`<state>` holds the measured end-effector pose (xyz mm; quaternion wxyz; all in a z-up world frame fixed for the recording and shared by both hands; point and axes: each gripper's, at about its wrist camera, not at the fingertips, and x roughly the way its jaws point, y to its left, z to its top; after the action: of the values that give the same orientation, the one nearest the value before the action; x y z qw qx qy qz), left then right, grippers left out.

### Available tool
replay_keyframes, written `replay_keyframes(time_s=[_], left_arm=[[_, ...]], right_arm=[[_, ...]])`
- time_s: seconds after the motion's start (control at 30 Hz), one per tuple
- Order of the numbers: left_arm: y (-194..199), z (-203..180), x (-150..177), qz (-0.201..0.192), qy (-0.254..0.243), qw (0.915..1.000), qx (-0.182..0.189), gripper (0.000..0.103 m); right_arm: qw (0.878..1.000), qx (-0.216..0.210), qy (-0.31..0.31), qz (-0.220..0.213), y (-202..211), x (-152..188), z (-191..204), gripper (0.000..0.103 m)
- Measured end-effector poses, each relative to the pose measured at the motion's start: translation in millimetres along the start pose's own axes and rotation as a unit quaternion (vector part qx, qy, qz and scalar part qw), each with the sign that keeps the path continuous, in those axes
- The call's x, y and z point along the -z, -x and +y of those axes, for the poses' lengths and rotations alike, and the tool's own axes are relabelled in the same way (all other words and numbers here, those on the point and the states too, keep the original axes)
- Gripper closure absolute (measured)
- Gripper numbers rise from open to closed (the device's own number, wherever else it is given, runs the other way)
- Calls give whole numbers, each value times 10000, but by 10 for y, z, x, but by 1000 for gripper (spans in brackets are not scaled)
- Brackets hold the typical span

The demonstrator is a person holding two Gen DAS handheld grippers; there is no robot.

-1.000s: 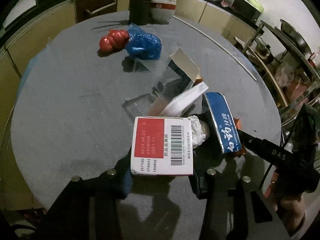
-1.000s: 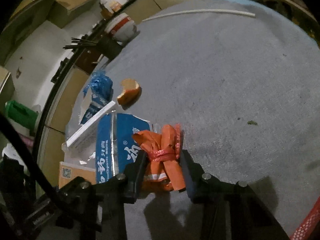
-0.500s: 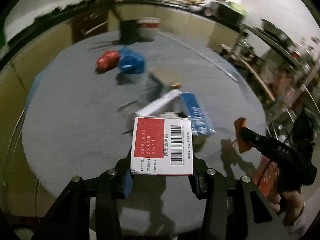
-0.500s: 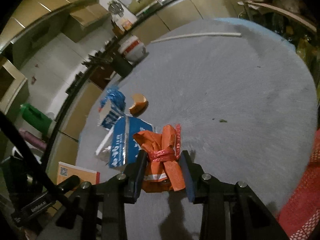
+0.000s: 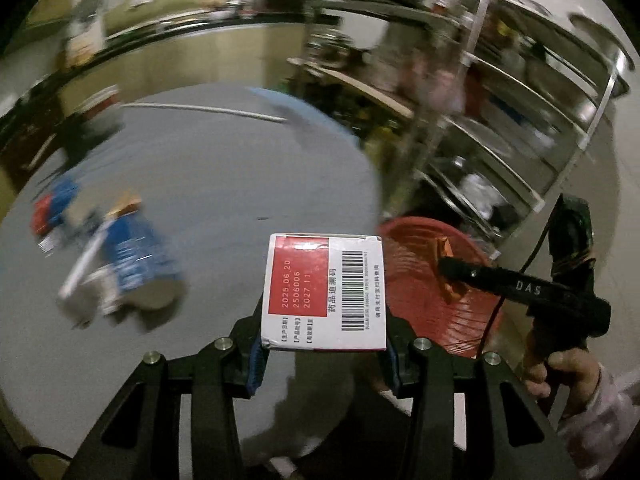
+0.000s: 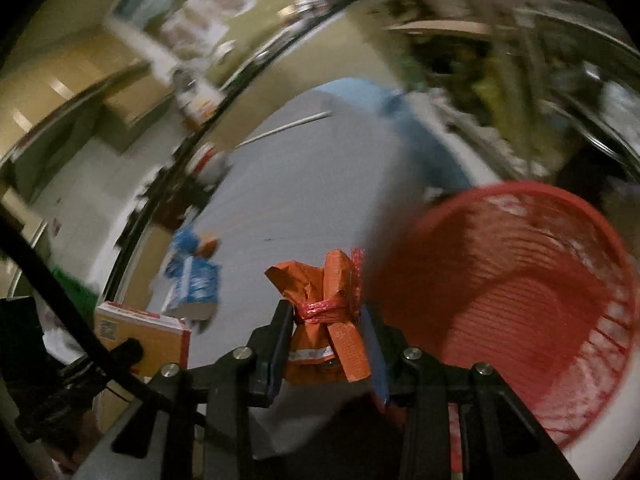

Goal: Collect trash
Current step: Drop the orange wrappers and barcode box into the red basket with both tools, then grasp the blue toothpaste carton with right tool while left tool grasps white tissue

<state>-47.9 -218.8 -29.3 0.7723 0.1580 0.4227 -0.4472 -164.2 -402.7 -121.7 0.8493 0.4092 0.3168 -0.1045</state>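
blue carton [image 5: 134, 258] on table [image 5: 224, 168]; red basket [image 6: 532, 300] beside.

Basket [image 5: 420, 300] right of table [image 5: 220, 184]

Red-white barcoded box [image 5: 323, 292]; tied orange wrapper [image 6: 325, 320]; red basket [image 6: 520, 300] beside table.

Both grippers have swung off the trash pile on the grey table [image 5: 224, 184] toward the red basket [image 6: 532, 280], which has newly come into view. The left gripper [image 5: 324, 354] carries the red-and-white box [image 5: 323, 292] near the basket's rim. The right gripper [image 6: 326, 354] carries the orange bundle [image 6: 326, 320] just beside the basket's near edge. The blue carton [image 5: 134, 256] now lies well away from the basket.
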Motion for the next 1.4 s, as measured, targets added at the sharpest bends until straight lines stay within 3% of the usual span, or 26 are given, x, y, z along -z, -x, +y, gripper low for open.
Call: replay_keyframes(time_s=[0.1, 0.23, 0.3, 0.33, 0.37, 0.5, 0.73, 1.0, 1.1, 1.27, 1.4], left_arm=[[-224, -331, -71, 168, -182, 9993, 274, 55], [-484, -717, -166, 283, -541, 9975, 346, 54], [-568, -869, -145, 347, -727, 9962, 340, 46], [-615, -943, -151, 375, -812, 9954, 354, 45], [-656, -985, -163, 385, -862, 9949, 351, 44], [-647, -918, -162, 369, -859, 9954, 205, 43], [-302, -323, -43, 13, -445, 9979, -477, 36], [224, 752, 482, -158, 578, 9886, -1385, 34], [447, 1222, 653, -254, 1148, 9772, -1766, 33], [689, 1942, 835, -387, 2023, 9512, -2297, 32], [767, 2265, 923, -443, 2424, 9385, -2417, 32]], right_arm=[[9988, 168, -448, -132, 214, 39, -386, 66], [9955, 212, -891, -242, 376, 87, -717, 63], [9945, 207, -1011, -203, 387, 85, -799, 61], [9942, 227, -1033, -197, 415, 104, -847, 45], [9934, 286, -1091, -216, 431, 96, -881, 38], [9918, 283, -1164, -453, 562, 83, -987, 35], [9920, 189, -1002, -741, 649, 26, -899, 35], [9984, -191, -370, -382, 265, 17, -310, 35], [9993, -341, -91, -151, 46, 1, -18, 35], [9964, -641, 428, 345, -412, 29, 579, 35], [9893, -860, 972, 666, -757, 88, 1150, 35]])
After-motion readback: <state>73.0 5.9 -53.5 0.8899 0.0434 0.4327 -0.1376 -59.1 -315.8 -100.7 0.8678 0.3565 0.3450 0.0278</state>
